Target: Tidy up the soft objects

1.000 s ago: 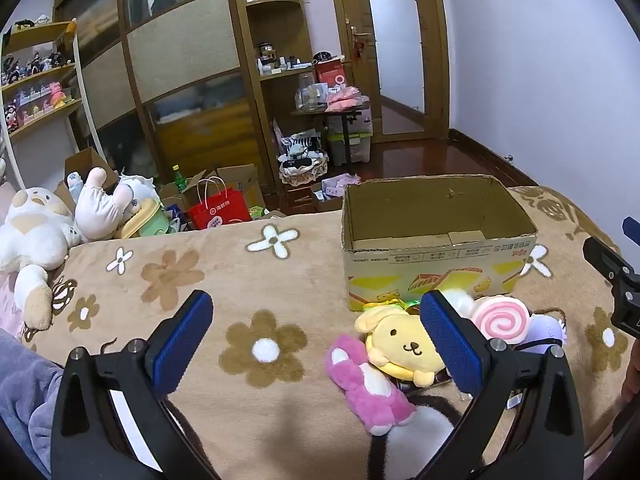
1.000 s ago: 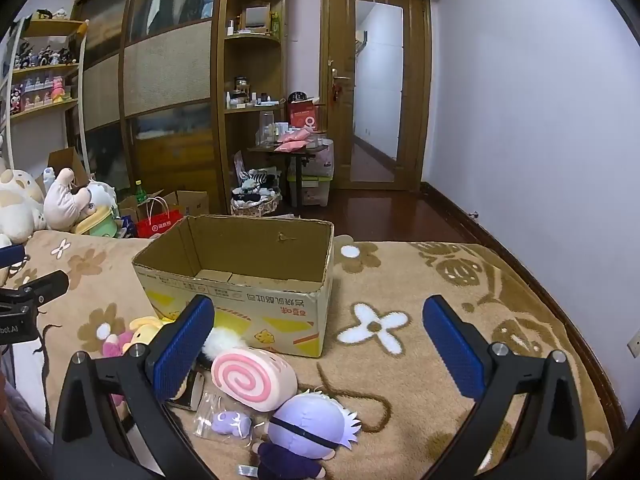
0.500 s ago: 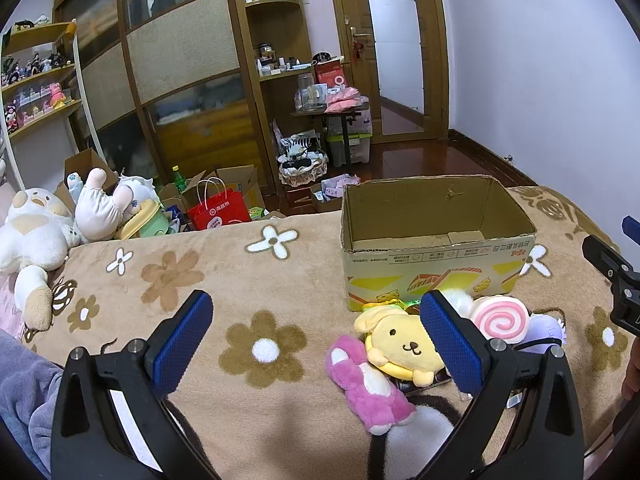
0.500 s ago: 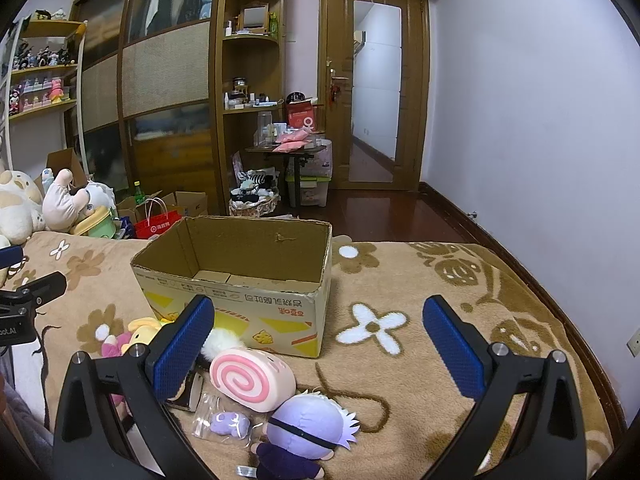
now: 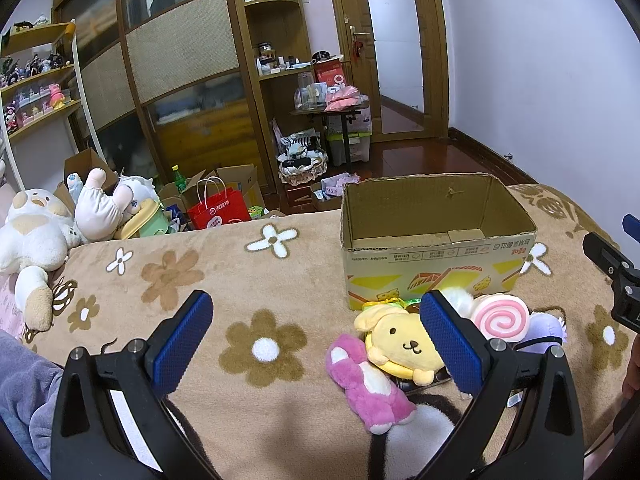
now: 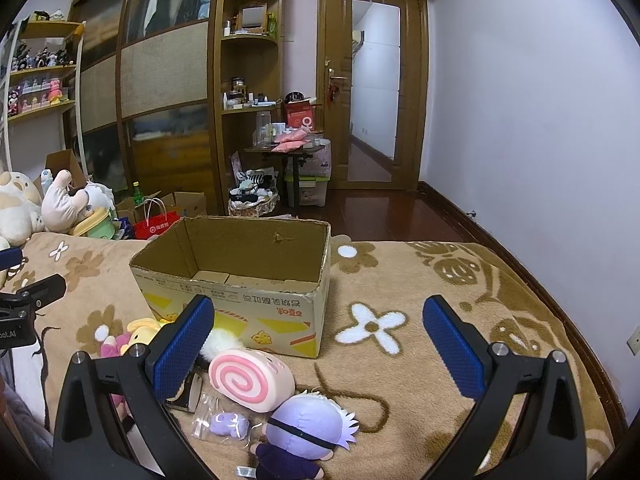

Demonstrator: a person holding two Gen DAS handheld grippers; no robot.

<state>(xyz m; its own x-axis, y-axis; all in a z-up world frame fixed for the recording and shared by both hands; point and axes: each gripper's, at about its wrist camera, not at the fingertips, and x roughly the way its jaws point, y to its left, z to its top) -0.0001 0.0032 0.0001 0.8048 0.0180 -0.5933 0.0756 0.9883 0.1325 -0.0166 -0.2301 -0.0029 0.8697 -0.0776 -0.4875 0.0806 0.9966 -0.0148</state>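
An open cardboard box [image 5: 436, 240] stands on the flowered blanket; it also shows in the right wrist view [image 6: 236, 280]. In front of it lie a yellow dog plush [image 5: 400, 344], a pink plush [image 5: 368, 384], a pink swirl roll plush [image 5: 500, 318] [image 6: 250, 380] and a purple-haired doll [image 6: 308, 428]. A small purple toy in a clear bag [image 6: 224, 424] lies beside them. My left gripper [image 5: 316, 340] is open and empty, left of the plush pile. My right gripper [image 6: 318, 344] is open and empty above the roll and doll.
Large plush animals [image 5: 36, 236] lie at the blanket's far left. Beyond the bed edge are a red paper bag [image 5: 218, 210], boxes, a wardrobe and shelves. A small cluttered table [image 6: 294, 150] stands near the door. The wall runs along the right.
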